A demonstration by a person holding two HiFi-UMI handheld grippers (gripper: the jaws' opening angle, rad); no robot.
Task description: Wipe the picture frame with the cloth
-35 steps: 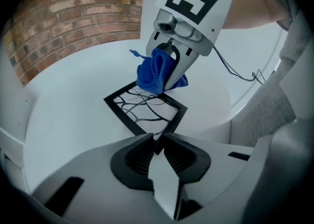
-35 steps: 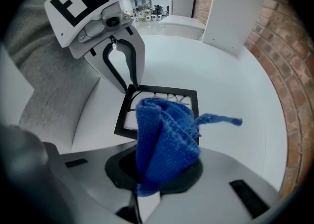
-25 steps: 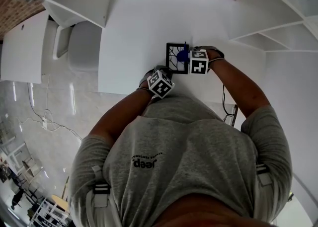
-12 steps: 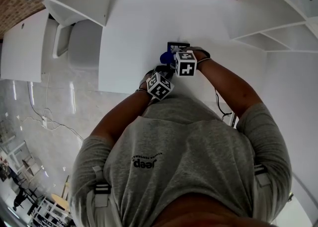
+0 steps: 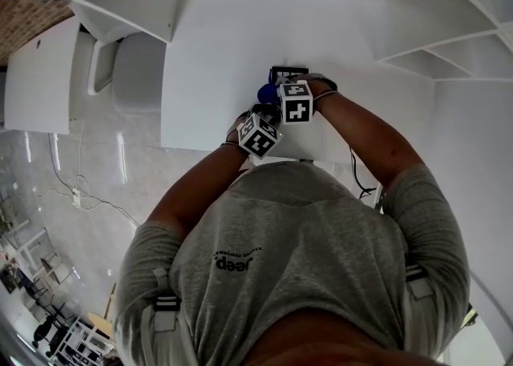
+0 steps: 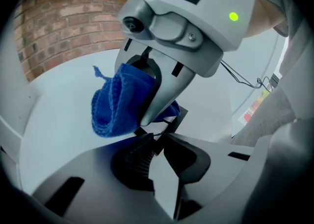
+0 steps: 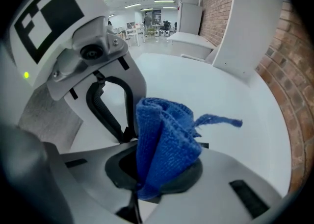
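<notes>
Jaws, left gripper [image 6: 158, 142]: just closing, pinching one corner of the black rectangular picture frame [image 5: 290, 73], which sits on the white tabletop [image 5: 216, 52] at the person's 12 o'clock. Jaws, right gripper [image 7: 159, 176]: clamped on bunched blue knitted cloth [image 7: 164, 135]. Risk, judged: the corner-only hold could let wiping pressure pivot or slide the frame, and the cloth's loose tail could snag.

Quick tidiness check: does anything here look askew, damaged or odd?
Only the blue cloth: it sits bunched in the right tongs, with a thin frayed tail sticking out sideways. The picture frame is mostly hidden, so its condition cannot be judged.
</notes>
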